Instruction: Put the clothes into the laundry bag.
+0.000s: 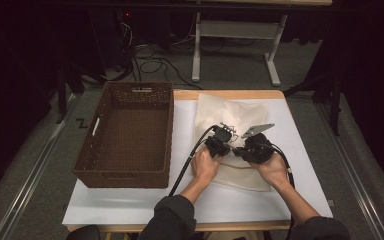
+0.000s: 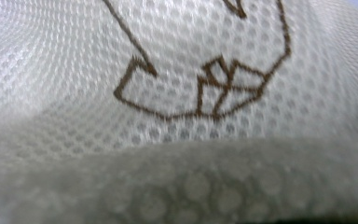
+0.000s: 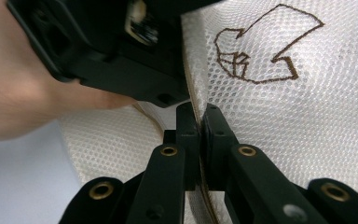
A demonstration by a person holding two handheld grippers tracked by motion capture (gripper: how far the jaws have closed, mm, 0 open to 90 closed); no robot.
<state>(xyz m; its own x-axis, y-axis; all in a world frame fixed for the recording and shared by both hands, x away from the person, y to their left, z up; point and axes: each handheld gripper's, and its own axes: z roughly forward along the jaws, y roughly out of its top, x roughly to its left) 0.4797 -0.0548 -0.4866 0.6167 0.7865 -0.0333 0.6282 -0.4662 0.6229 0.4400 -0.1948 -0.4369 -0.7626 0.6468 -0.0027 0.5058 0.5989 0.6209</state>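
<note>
While lying flat on white worktop [image 1: 130,205], cream mesh laundry bag [image 1: 232,112] is being worked at its near edge. Right gripper [image 3: 199,122]: jaws pinching bag's hem. Left gripper [image 1: 219,145]: pressing into mesh, jaw state cannot tell. Wicker basket [image 1: 92,150] sitting empty; folding and stowing appear still undone.

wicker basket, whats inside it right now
The dark wicker basket on the left of the table looks empty: its woven floor shows bare in the high view. The near wall hides the strip of floor just behind it. The mesh bag lies outside, beside it.
</note>
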